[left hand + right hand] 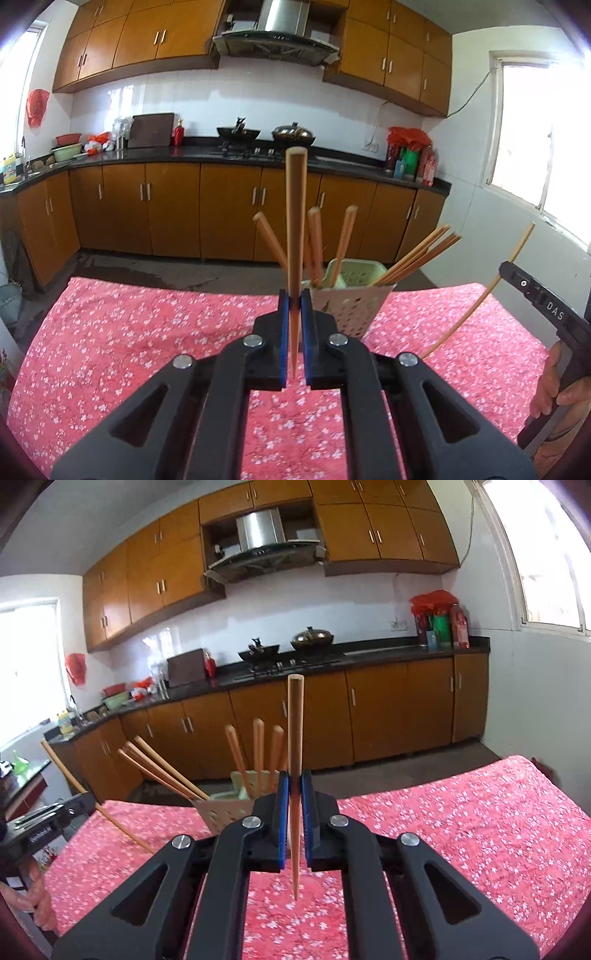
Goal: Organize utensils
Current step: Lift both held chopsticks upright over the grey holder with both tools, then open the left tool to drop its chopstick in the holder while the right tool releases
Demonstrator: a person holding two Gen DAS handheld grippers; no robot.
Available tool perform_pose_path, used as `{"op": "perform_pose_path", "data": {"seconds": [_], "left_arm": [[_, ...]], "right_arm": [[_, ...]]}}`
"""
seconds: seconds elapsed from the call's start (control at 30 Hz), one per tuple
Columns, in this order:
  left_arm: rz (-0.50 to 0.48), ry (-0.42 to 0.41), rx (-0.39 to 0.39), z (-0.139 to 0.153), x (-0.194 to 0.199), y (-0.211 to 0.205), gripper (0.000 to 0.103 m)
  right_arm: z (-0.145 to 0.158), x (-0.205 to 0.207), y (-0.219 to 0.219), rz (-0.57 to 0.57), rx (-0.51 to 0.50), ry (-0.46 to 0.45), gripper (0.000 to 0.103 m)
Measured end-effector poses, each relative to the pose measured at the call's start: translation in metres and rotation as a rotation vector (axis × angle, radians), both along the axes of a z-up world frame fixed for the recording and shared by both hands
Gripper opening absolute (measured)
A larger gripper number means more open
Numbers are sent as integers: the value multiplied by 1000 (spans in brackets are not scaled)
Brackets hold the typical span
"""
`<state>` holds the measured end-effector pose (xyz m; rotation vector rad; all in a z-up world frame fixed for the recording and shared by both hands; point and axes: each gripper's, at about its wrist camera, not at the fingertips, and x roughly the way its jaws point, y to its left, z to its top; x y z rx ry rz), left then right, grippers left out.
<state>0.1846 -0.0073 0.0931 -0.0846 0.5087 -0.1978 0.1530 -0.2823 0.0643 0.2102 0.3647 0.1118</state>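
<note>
Left claw clamps upright chopstick; right claw clamps another chopstick.

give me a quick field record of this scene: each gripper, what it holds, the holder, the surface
left gripper: shut on a chopstick, thick end up, tip hanging below the jaws
right gripper: shut on a second chopstick, held upright the same way
holder: pale perforated basket standing on the table, beyond both grippers
holder contents: several chopsticks leaning outward
surface: pink floral tablecloth
background: kitchen counter with wooden cabinets
</note>
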Motion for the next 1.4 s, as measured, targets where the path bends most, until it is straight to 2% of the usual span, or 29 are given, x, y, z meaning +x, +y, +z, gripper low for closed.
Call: {"op": "perform_pose_path", "data": {"seconds": [0.2, 0.37, 0.53, 0.67, 0.8, 0.97, 1.2, 1.4], "left_arm": [[-42, -58, -42, 26, -2, -14, 8], [-64, -159, -70, 62, 0, -29, 8], [-50, -234, -81, 89, 13, -40, 8], [-24, -279, -70, 97, 28, -47, 8], [-13, -292, -68, 89, 46, -53, 8], [-1, -262, -70, 62, 71, -57, 8], [-2, -212, -78, 31, 94, -52, 8], [-9, -193, -81, 24, 100, -53, 8]], "right_arm": [[22, -4, 6, 56, 50, -52, 8], [60, -7, 16, 100, 73, -162, 8], [86, 3, 24, 108, 72, -248, 8], [95, 21, 29, 89, 54, -290, 8], [83, 45, 33, 64, 39, -270, 8], [55, 71, 37, 41, 2, -228, 8], [35, 85, 38, 47, 3, -172, 8], [28, 88, 38, 60, 4, -147, 8]]}}
